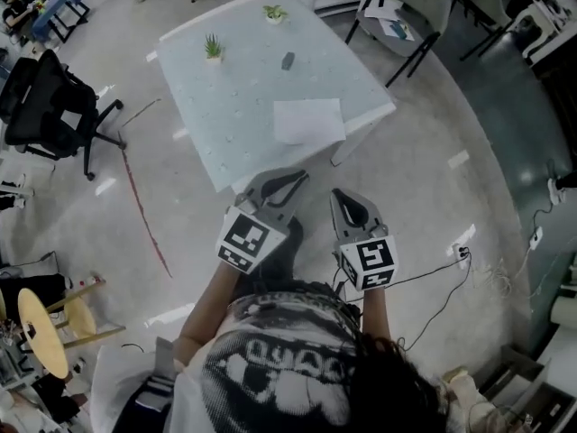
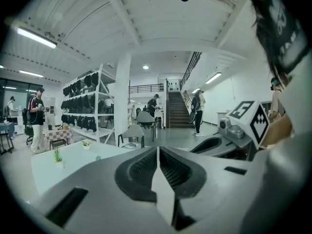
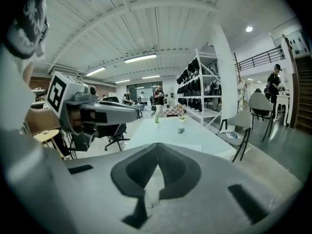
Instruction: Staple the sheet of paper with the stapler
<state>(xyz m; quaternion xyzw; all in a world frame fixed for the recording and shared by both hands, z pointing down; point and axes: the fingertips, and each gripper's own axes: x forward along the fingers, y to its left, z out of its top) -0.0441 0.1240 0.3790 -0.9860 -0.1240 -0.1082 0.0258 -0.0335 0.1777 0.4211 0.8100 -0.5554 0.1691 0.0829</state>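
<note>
Since both tools are carried short of the desk [image 1: 225, 133], out over the floor, the task is judged not yet begun.

- Small potted plant [image 1: 213, 47]: stood at the desk's far left part, well apart from the work things. No obstruction is expected from it.
- Left tool [image 1: 290, 180]: jaws pressed together, nothing between them. It is held low and pointed toward the desk's near edge, probably so that the sheet can be steadied.
- Stapler [image 1: 288, 60]: laid on the desk toward the far side, apart from the sheet and untouched.
- Sheet of paper [image 1: 308, 121]: laid flat near the desk's near right corner, one edge close to the rim. Placed so, it would be met first on approach.
- Right tool [image 1: 344, 201]: jaws likewise pressed together and empty. It is held just beside the left tool and aimed at the same edge.

Both tools must be spread before anything can be gripped. A reach past the sheet is judged necessary for the stapler. Sliding of the loose sheet on the smooth top is noted as the risk.
</note>
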